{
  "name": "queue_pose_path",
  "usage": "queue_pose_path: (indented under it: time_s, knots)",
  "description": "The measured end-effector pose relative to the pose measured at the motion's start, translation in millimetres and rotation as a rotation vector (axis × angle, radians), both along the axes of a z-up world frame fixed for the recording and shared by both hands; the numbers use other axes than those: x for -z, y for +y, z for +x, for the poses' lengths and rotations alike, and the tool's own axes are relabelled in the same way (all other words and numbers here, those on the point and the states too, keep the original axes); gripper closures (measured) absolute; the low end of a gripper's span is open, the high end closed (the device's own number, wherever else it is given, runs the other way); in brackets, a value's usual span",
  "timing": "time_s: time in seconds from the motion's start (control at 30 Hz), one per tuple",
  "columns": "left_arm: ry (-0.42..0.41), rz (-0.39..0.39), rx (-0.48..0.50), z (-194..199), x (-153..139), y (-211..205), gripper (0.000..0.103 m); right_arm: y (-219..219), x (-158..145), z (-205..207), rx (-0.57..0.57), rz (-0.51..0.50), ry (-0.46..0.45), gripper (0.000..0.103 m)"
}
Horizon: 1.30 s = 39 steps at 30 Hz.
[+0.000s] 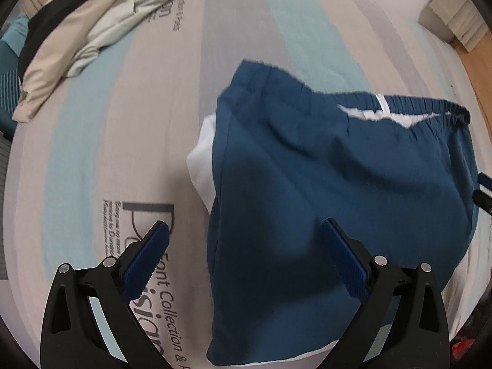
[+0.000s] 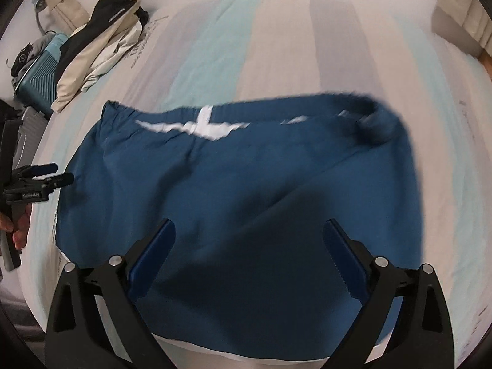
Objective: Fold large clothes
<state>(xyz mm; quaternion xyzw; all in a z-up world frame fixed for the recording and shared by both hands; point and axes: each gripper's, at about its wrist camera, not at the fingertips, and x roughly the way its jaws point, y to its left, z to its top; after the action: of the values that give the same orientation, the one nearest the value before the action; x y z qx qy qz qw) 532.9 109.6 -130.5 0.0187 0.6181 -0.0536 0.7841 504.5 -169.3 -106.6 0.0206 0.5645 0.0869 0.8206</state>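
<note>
Blue shorts (image 2: 233, 203) lie flat on the striped bedsheet (image 1: 129, 98), waistband away from me, white lining showing at the edges. My left gripper (image 1: 246, 230) and right gripper (image 2: 249, 227) both hang over them, jaws wide apart, gripping nothing. Other clothes (image 1: 77, 24) are heaped at the far left.

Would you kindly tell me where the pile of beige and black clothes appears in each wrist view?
Left wrist view: the pile of beige and black clothes lies at upper left on the striped bed sheet.
Right wrist view: the pile lies at upper left, smaller.
Shared landmark: the blue shorts, white drawstring at the waistband.
</note>
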Motion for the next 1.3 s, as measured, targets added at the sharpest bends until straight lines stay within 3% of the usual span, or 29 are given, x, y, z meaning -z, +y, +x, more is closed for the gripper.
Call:
queue_pose_path:
  time_s: [0.37, 0.57, 0.9, 1.3]
  knots:
    - [0.035, -0.097, 0.035, -7.5, 34.0, 12.3, 0.006, 27.9, 50.1, 2.3, 0.048, -0.054, 0.034, 0.010]
    - [0.064, -0.153, -0.016, -10.6, 53.8, 23.9, 0.005, 31.0, 72.0, 1.8, 0.055, -0.071, 0.057, 0.009]
    - [0.127, -0.303, -0.025, -6.2, 75.3, 38.2, 0.005, 27.5, 87.2, 5.9, 0.043, -0.051, 0.075, 0.006]
    - [0.148, -0.357, 0.010, 3.0, 74.8, 33.2, 0.007, 25.6, 95.8, 10.1, 0.060, -0.048, 0.080, 0.006]
